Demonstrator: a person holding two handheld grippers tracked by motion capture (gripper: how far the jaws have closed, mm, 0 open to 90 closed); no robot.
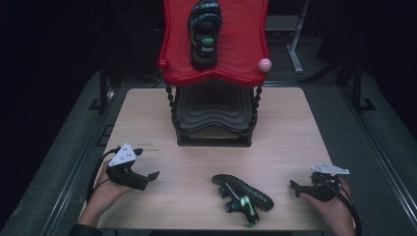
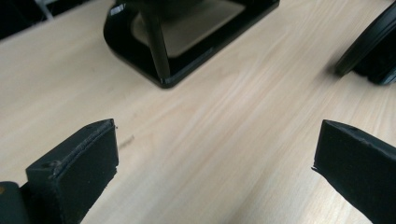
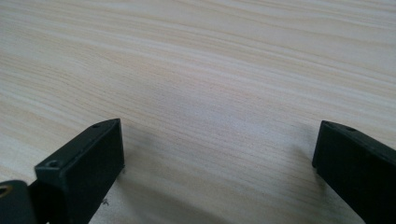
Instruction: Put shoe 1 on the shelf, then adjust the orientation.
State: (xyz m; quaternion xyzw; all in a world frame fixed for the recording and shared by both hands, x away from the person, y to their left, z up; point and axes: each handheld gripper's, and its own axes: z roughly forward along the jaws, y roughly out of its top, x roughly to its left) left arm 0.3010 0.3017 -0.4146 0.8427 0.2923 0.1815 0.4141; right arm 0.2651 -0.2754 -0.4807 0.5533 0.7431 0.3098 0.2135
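Two grippers are held wide apart, empty: left gripper (image 1: 147, 178), right gripper (image 1: 295, 188). Between them, near the table's (image 1: 295, 128) front edge, a black-and-green shoe (image 1: 242, 197) lies sideways; its mate (image 1: 205, 32) is shelved on the red rack (image 1: 246, 44). Pickup seems pending; a closing-in reach is needed.

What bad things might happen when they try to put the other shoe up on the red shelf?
1. The black shoe lies on its side near the table's front edge, so a clumsy nudge might push it off.
2. The red shelf looks tilted, and the shoe on top already fills its middle. A second one could slide or knock it.
3. Both tongs, left and right, are open and hold nothing.
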